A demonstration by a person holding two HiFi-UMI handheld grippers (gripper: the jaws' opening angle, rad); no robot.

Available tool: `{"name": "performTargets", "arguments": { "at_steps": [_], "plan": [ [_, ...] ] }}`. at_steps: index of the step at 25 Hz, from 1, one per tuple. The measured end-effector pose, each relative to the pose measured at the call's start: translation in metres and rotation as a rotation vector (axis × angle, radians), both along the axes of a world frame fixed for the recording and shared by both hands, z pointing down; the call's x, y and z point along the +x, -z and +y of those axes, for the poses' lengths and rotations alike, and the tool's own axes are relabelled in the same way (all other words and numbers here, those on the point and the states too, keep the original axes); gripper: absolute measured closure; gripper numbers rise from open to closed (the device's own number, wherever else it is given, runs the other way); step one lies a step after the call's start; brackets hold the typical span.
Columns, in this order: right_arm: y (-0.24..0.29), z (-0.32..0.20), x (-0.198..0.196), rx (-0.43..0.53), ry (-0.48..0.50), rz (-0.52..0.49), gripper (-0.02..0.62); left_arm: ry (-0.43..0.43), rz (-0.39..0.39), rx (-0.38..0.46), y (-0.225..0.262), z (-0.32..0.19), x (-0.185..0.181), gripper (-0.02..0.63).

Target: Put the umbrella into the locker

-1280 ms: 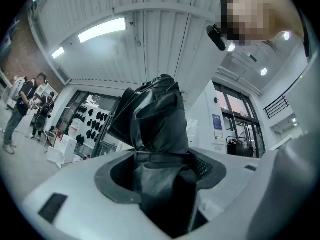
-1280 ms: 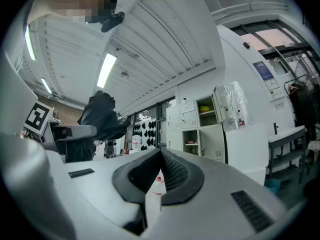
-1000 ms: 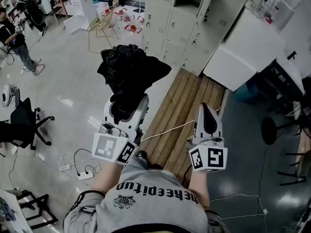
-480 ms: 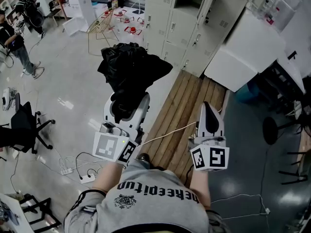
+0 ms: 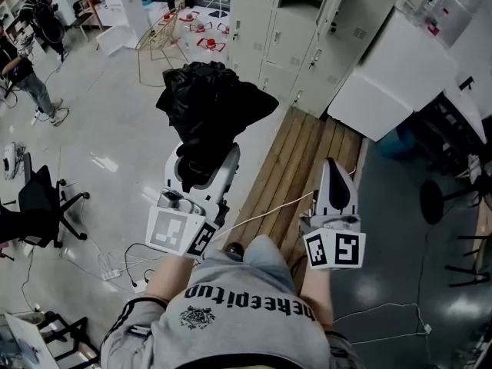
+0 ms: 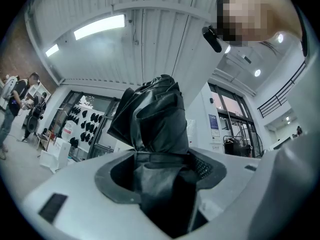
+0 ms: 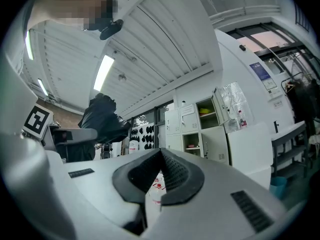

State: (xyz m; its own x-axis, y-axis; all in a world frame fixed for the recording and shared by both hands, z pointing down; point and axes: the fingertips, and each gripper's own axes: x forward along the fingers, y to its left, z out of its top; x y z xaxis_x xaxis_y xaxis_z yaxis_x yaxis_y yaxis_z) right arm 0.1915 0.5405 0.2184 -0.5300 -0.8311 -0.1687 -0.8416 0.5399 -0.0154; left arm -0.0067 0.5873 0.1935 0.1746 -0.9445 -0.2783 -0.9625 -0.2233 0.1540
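Umbrella (image 5: 209, 114): black, folded, fabric loosely bunched, held upright above the floor, well apart from the locker (image 5: 296, 29).

Step in hand is judged to be the carry toward the locker bank. An open compartment (image 7: 206, 111) is seen in the right gripper view. The umbrella is best entered narrow end first, with the loose fabric guided clear of the door edge.

Left gripper (image 5: 203, 160): jaws are closed narrow on the umbrella's lower, gathered part.

Right gripper (image 5: 332, 177): jaws are pressed together with nothing between them; it is held over the wooden bench (image 5: 292, 167).
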Motion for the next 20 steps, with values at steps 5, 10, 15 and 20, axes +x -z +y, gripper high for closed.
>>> {"name": "performTargets", "arguments": {
  "at_steps": [5,10,15,20],
  "plan": [
    [-0.004,-0.021,-0.006,-0.004,0.006,0.006,0.592,-0.005,0.002,0.007,-0.002,-0.019,-0.005,0.33],
    [-0.003,-0.058,-0.018,0.009,0.03,0.013,0.594,0.008,0.002,0.023,0.0,-0.051,-0.013,0.33],
    [0.009,-0.117,-0.021,0.023,0.048,0.012,0.594,0.025,-0.003,0.038,0.012,-0.106,-0.014,0.33],
    [0.014,-0.16,-0.016,0.035,0.058,0.004,0.594,0.04,0.003,0.042,0.014,-0.147,-0.012,0.331]
  ]
}}
